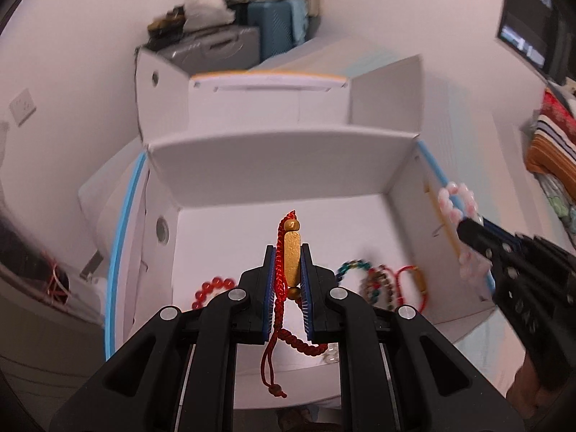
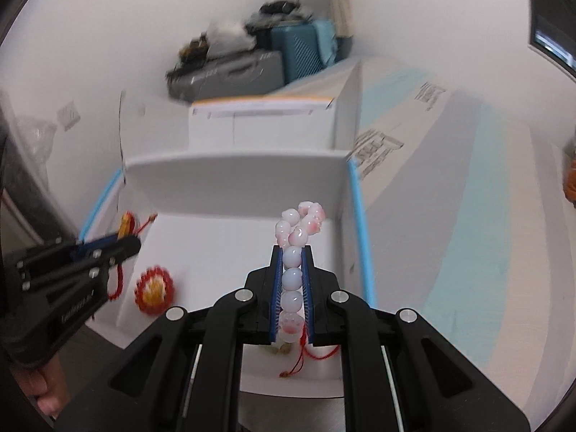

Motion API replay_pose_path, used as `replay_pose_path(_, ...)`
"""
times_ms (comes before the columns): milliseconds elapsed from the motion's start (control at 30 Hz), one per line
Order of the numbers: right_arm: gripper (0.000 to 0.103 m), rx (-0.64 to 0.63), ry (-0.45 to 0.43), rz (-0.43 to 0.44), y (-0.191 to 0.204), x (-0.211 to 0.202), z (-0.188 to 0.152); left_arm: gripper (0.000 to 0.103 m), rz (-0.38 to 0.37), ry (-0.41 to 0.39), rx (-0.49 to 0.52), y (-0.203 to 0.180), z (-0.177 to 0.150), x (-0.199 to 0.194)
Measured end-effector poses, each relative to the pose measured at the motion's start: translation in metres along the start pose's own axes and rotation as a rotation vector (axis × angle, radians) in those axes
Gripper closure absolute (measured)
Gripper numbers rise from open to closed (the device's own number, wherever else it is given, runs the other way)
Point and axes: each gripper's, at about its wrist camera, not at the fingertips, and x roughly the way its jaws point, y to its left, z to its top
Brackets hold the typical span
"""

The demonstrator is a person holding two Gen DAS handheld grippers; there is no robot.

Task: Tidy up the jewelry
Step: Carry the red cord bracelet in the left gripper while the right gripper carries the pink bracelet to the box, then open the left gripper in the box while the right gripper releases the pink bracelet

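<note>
1. My left gripper (image 1: 288, 252) is clamped nearly closed on a red braided cord bracelet with a long yellow-gold bar bead (image 1: 291, 257). The bar stands upright between the blue pads; the cord's knotted tail hangs below the jaws.
2. My right gripper (image 2: 292, 252) is likewise pinched tight on a bracelet of milky white and pink round beads (image 2: 292, 280). Several beads sit in a row between the pads; the rest curl above the tips.
3. Both grippers hover over an open white cardboard box with a blue-edged rim (image 1: 273, 151), the left one toward its left side, the right one by its right wall.
4. On the box floor, near side: a red glossy bead bracelet (image 1: 212, 288) at left; at right, a teal and dark bead bracelet (image 1: 351, 266), a mixed brown-green bead bracelet (image 1: 378, 284) and a red cord loop with a gold tube (image 1: 414, 282), blurred.
5. Beyond the box: more white cartons (image 1: 266, 104); far back, a blue suitcase (image 1: 275, 27).
</note>
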Motion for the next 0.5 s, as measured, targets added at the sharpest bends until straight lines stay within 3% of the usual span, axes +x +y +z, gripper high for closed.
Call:
replay_pose_path(300, 0.094, -0.001, 0.146, -0.012, 0.011, 0.046, -0.014, 0.091, 0.053, 0.134, -0.009, 0.013, -0.019, 0.042)
replay_pose_path(500, 0.094, 0.015, 0.2, -0.033, 0.005, 0.062, -0.02, 0.091, 0.076, 0.178, -0.01, 0.021, -0.024, 0.055)
